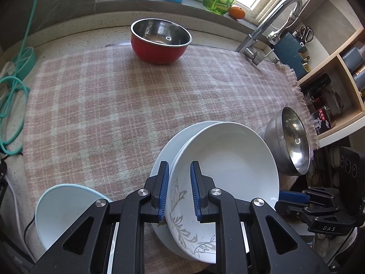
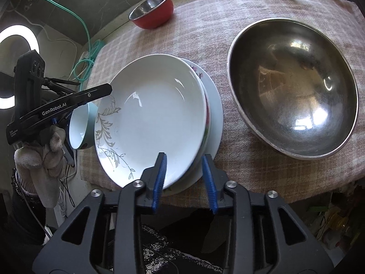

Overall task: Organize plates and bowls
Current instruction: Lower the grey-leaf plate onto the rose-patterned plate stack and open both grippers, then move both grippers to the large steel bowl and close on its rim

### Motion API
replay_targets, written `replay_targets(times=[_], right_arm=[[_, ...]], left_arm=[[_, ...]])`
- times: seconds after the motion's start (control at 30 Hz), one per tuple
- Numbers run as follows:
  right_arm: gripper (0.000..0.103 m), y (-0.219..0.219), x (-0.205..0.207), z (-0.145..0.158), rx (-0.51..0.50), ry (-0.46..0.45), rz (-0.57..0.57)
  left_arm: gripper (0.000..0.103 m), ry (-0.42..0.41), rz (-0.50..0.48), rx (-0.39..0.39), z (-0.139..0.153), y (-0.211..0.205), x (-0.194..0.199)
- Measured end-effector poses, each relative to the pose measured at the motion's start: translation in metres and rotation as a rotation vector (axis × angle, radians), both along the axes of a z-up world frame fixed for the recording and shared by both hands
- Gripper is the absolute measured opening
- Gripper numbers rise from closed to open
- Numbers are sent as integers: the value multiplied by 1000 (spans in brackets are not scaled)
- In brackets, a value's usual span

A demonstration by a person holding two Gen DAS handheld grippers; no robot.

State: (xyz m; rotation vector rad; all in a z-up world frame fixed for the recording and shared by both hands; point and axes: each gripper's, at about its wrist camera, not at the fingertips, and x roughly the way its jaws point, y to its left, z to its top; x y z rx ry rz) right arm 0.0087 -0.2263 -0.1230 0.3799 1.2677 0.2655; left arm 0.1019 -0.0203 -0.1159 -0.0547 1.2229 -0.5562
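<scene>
Jaws parted; only right wrist shows gloved hand point(image 2: 43, 157).

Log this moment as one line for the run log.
stage: plates stacked | left claw: open astride leaf-pattern plate rim | right claw: open at stack's edge | steel bowl: beside stack

Pink-and-cream plaid on the cloth point(image 1: 102, 105). Beyond the white plate with grey leaf sprigs point(image 2: 150, 114): red outside, steel inside on the bowl point(image 1: 160, 40). Left of that plate, pale blue bowl point(image 1: 66, 210); right, plain silver bowl point(image 2: 292, 86).
</scene>
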Motion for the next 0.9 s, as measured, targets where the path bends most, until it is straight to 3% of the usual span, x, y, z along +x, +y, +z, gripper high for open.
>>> replay_targets(times=[0.1,0.23,0.27,0.63,0.9], right_arm=[[59,0,1,8,-22,-35,17],[71,-1,1,14,-1,-56,44],[71,-2,1,16,-3,-66,50],[72,-9,-2,52,-3,-190,138],[72,-52,6,77,-47,-269,119]], left_arm=[[24,-14,8,-8,5,-1,-1],[46,-38,18,-9,13,-6,-5],[47,-45,21,-12,15,-7,-6],[51,-83,118,-49,32,-14,-20],[51,-91,185,-98,38,-32,-44]])
